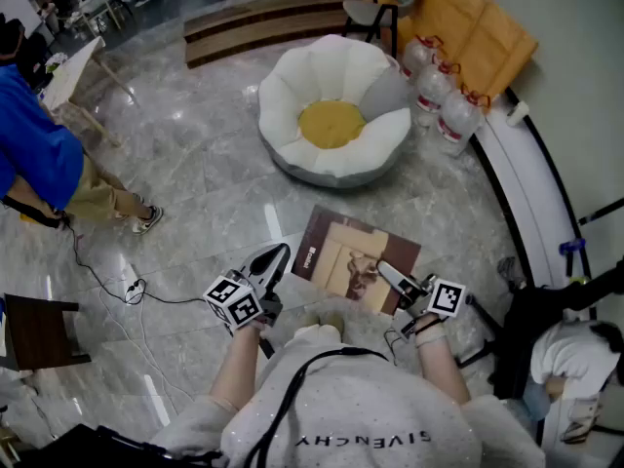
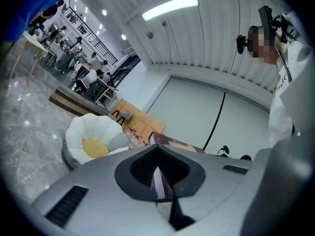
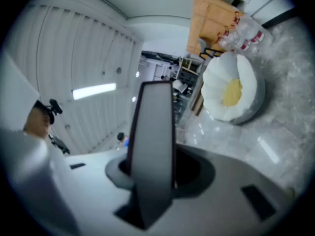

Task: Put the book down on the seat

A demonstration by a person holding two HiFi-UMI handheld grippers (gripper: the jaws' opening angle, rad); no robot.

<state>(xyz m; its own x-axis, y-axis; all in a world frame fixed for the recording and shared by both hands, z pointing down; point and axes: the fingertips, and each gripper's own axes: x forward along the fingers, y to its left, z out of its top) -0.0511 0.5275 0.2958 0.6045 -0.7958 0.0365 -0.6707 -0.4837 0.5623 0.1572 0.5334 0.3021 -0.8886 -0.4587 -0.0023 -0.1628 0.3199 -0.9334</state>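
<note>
I hold a brown-covered book [image 1: 354, 259] flat above the marble floor, between both grippers. My left gripper [image 1: 280, 255] is shut on its left edge, and my right gripper [image 1: 388, 274] is shut on its near right edge. The left gripper view shows the book's pale page edge [image 2: 158, 180] pinched in the left gripper [image 2: 160, 175], with the cover [image 2: 173, 142] running out beyond. In the right gripper view the book [image 3: 153, 132] stands as a grey slab inside the right gripper [image 3: 151, 177]. The seat [image 1: 332, 111], a white petal-shaped floor cushion with a yellow centre, lies ahead of the book, apart from it.
Water bottles [image 1: 439, 88] and an orange board [image 1: 466, 18] stand behind the seat on the right, and a grey chair [image 1: 382, 4] behind it. A person in blue [image 1: 39, 154] stands at the left. A cable [image 1: 127, 287] crosses the floor, and bags [image 1: 570, 351] sit at the right.
</note>
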